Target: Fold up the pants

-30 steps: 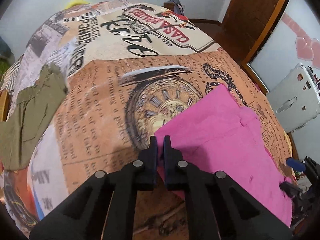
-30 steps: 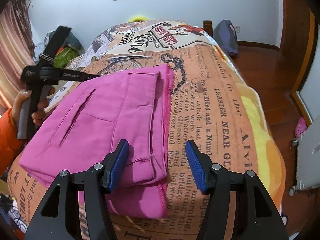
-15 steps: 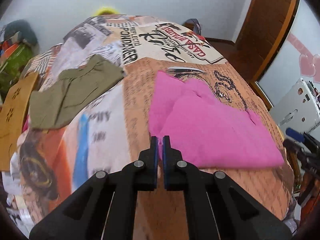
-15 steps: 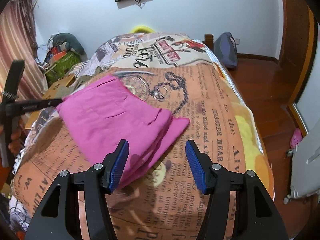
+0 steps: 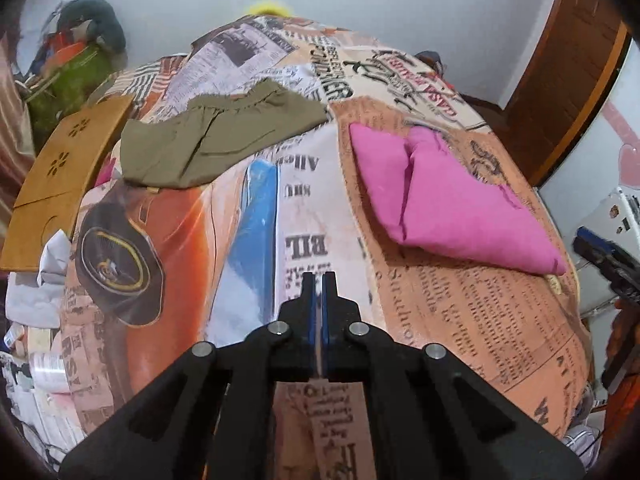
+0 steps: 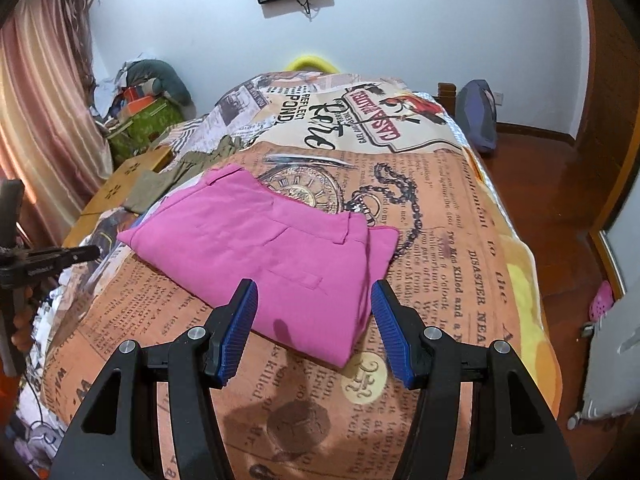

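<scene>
Pink pants [image 6: 260,248] sit folded into a compact stack mid-bed, soft, light and floppy, so best taken at a folded edge or corner with all layers pinched. Left hand-held gripper [image 5: 319,280] is fully closed and empty; right hand-held gripper [image 6: 312,300] is half open, holding nothing, over the stack's near edge. Bed [image 6: 460,240] has a soft printed blanket, olive garment [image 5: 216,140] far left; wood floor on the right.

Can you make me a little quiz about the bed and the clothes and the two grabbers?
1. True or false: the pink pants lie folded on the bedspread.
2. Which gripper has its jaws apart? A) the left gripper B) the right gripper
3. Fill in: beyond the pink pants lies a second garment, the ____ green one.

Key
1. True; neither gripper touches them.
2. B; the left one is shut on nothing.
3. olive
</scene>
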Motion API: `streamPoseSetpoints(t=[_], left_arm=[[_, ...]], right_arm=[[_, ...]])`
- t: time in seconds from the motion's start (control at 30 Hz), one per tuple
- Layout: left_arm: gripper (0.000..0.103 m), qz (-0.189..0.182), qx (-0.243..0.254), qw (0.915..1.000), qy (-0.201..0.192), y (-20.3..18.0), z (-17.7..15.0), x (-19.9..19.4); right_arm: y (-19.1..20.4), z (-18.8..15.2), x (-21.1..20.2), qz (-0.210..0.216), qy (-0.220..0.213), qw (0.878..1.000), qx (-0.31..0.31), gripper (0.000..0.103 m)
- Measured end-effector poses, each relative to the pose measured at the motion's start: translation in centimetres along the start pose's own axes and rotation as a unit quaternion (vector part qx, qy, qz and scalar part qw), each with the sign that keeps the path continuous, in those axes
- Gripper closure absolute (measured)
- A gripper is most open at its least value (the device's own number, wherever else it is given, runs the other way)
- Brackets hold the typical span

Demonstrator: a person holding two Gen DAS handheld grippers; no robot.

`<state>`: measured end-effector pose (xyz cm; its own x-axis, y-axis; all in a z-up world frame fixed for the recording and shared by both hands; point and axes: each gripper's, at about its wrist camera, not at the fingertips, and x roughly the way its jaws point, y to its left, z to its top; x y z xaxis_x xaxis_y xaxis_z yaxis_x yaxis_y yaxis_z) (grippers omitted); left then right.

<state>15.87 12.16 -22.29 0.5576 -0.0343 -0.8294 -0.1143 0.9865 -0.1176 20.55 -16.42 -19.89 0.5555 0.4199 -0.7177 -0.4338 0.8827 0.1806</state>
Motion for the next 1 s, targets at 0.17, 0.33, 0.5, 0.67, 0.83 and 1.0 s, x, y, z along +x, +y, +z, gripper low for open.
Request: streamPoseSetpoints(t=[0.17, 0.33, 0.5, 0.67, 0.83, 1.0], left_arm=[[0.100, -0.019, 0.034, 0.9988, -0.030, -2.2, 3.1, -0.9], [0.093, -0.060, 0.062, 0.9958, -0.029, -4.8, 7.0, 0.6], [0.076, -0.065, 0.105, 0.9923, -0.007, -7.6, 9.6, 4.6], [0.075, -0.065, 0.113, 0.9907, 0.040, -8.5, 10.5, 9.1], [0.075, -0.080, 0.111, 0.9890, 0.056, -8.1, 10.9, 11.2], [0.075, -0.080, 0.121, 0.9876, 0.059, -8.1, 10.3, 12.0]], right_arm=[[-0.5, 0.6, 0.9, -0.016, 0.006, 1.000, -0.007, 0.048], [-1.8, 1.7, 2.3, -0.035, 0.014, 0.999, -0.004, 0.048], [-3.2, 2.5, 4.7, -0.021, 0.031, 0.999, 0.015, 0.048], [-3.7, 2.7, 7.1, 0.012, 0.043, 0.999, 0.015, 0.048], [-4.2, 3.0, 9.3, 0.025, 0.060, 0.998, 0.008, 0.048], [-4.6, 3.1, 10.1, 0.057, 0.066, 0.996, 0.015, 0.064]])
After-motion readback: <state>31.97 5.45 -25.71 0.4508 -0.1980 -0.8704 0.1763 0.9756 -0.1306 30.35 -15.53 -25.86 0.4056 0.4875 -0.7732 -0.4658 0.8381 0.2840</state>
